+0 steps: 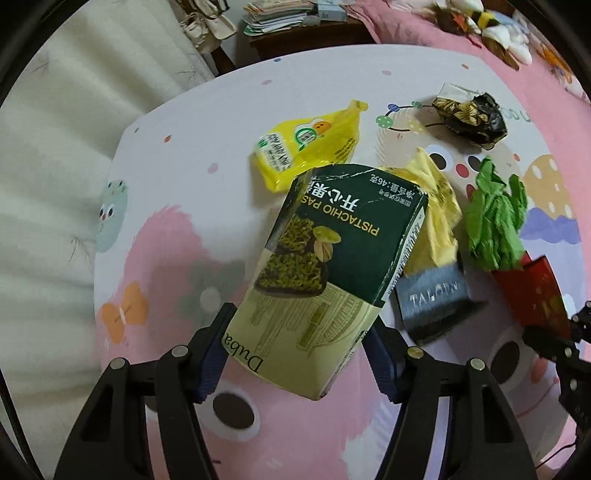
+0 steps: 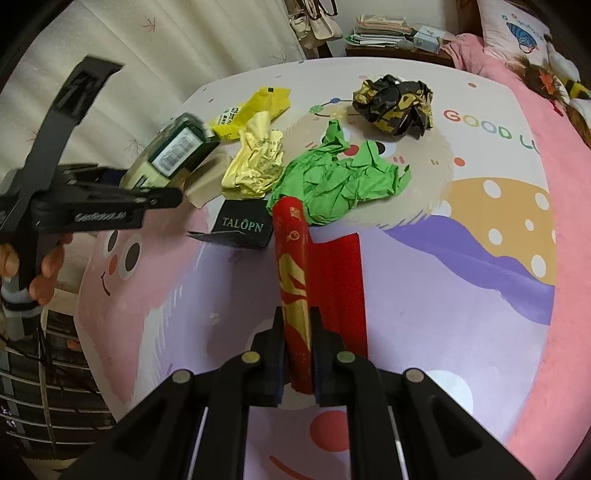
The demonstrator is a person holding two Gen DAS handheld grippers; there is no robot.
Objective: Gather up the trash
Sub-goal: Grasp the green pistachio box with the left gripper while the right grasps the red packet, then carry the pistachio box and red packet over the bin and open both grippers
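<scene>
Dark-green-and-cream pistachio carton [image 1: 325,266] is sitting lengthwise between the left hand-held gripper [image 1: 295,354] pads, pinched above the cartoon-print bed sheet [image 1: 177,177], while the right hand-held gripper [image 2: 297,354] is pinching a red-and-gold paper sleeve [image 2: 293,273].

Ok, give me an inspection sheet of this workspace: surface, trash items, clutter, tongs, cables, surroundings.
Surface: cartoon-print bedsheet, flat.
Job's things: pistachio pastry box in left tongs; red and gold packet in right tongs; yellow snack bag, crumpled yellow wrapper, crumpled green paper, black and gold wrapper and black TALOPN box lying loose.
Clutter: nothing seen beyond the trash.
Tongs: left tongs closed on the box; right tongs clamped on the packet.
Cables: nothing seen.
Surroundings: nightstand with stacked papers, plush toys, hanging bags.
</scene>
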